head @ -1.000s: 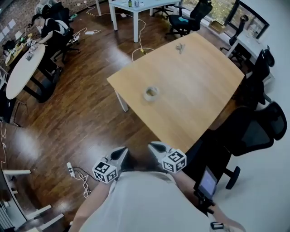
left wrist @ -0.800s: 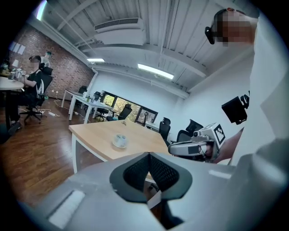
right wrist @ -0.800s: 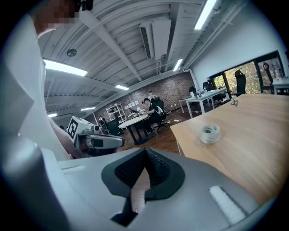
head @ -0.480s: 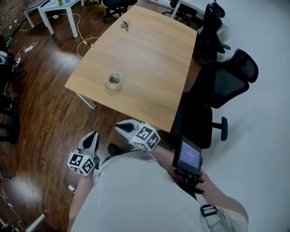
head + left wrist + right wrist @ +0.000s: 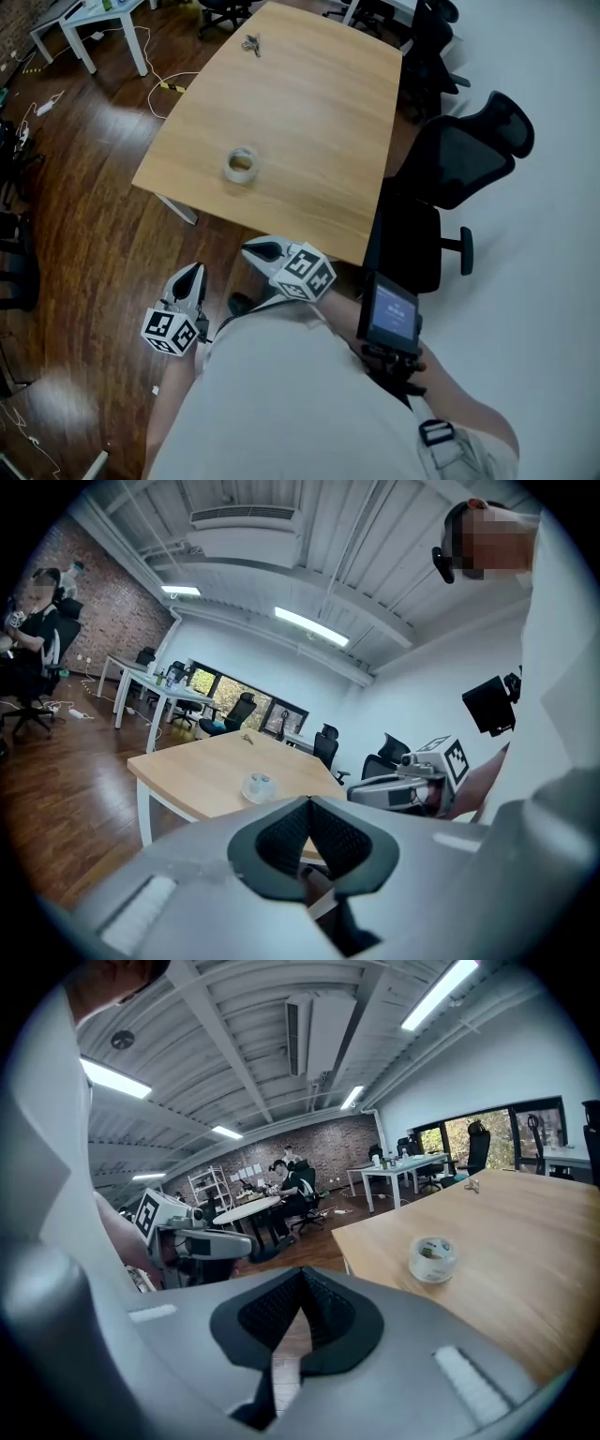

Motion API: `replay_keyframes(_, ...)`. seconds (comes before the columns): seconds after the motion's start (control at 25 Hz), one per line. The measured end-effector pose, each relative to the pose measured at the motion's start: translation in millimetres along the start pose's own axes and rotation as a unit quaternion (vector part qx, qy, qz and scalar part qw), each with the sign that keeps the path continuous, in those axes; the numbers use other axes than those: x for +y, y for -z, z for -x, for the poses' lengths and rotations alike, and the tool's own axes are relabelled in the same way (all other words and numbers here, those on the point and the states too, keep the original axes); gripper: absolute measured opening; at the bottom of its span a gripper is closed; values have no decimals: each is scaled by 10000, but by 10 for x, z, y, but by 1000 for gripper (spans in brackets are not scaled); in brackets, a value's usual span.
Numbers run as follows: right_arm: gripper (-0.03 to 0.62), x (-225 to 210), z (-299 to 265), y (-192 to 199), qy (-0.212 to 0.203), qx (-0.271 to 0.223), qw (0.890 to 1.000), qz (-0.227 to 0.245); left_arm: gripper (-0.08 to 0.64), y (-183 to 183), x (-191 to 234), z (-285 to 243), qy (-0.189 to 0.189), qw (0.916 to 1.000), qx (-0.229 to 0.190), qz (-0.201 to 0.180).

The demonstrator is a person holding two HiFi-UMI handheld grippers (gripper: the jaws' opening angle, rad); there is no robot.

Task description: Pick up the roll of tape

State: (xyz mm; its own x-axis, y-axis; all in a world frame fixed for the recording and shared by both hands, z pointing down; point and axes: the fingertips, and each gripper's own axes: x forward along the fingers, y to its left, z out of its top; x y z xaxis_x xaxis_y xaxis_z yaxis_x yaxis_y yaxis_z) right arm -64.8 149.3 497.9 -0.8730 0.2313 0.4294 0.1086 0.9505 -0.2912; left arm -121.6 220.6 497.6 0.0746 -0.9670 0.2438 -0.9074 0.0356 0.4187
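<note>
Dark rubber is meeting dark rubber at the tips of the left gripper (image 5: 308,802): its jaws are pressing together with nothing between them. The right gripper (image 5: 301,1271) is showing the same, jaws together and empty. Both are hanging off the near edge of the worktop (image 5: 319,122), over the wooden floor (image 5: 84,234). The right one is sitting just beside that edge and the left one is standing farther off.

The roll of tape (image 5: 241,165) is lying flat on the worktop with its hole facing up, in the near half and toward the left edge, with bare wood around it. A small metal thing (image 5: 250,43) is resting at the worktop's far end, well apart from the roll. A black office chair (image 5: 450,178) is standing at the worktop's right edge.

The roll is looking light and stiff, a pale ring with a smooth and probably slippery outer face. It is likely calling for jaws opened first. Then one jaw is probably going into the hole and the other outside, pinching the ring's wall, or both are spanning the outside low down so it is not squirting free.
</note>
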Motion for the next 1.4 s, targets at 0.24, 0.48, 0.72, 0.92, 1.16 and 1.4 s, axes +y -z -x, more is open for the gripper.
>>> replay_keyframes(0.24,5,-305,-30,-41,-95,95,9999,-82,5,-34,-42,-271,-25,9997,241,62)
replay_keyframes(0.48,6,-831,-116,-225,-69,239,9997,54,5,-350,63,-689,-31,9998,218,23)
replay_keyframes(0.72,6,-1179,-360,-256,-269,555,9978,235,5,-415,328,-914,-236,9994,237,92)
replay_keyframes(0.92,6,-1303,-432,-328,-385,578,9972,270,5,-410,383,-992,-356,9988,299,145)
replay_keyframes(1.16,6,-1348,-372,-342,-463,469,9977,176,5,-381,314,-1145,-220,9969,703,-292)
replay_keyframes(1.4,6,-1467,-283,-336,-297,218,9992,-164,6,-308,261,-1342,-71,9893,1226,-791)
